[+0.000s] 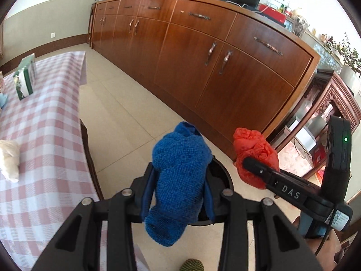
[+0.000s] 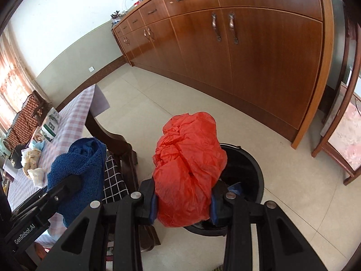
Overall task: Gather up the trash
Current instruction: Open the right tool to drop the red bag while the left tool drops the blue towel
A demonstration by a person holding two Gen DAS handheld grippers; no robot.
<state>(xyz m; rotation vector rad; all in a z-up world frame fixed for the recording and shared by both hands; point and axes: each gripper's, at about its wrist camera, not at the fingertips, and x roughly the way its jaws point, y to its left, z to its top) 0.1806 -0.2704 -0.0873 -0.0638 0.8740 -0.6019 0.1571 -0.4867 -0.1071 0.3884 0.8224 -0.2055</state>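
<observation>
With the left gripper clamping a blue cloth and the right gripper a red bag above the near bin, either could have missed its rim if released early.

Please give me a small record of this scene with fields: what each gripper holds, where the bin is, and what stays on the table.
left gripper: shut on blue cloth
right gripper: shut on red bag
bin: black, on the floor, below both grippers, in front of the cabinet
table: checked cover; carton and white wad on it
task state: neither item is in the bin yet
</observation>
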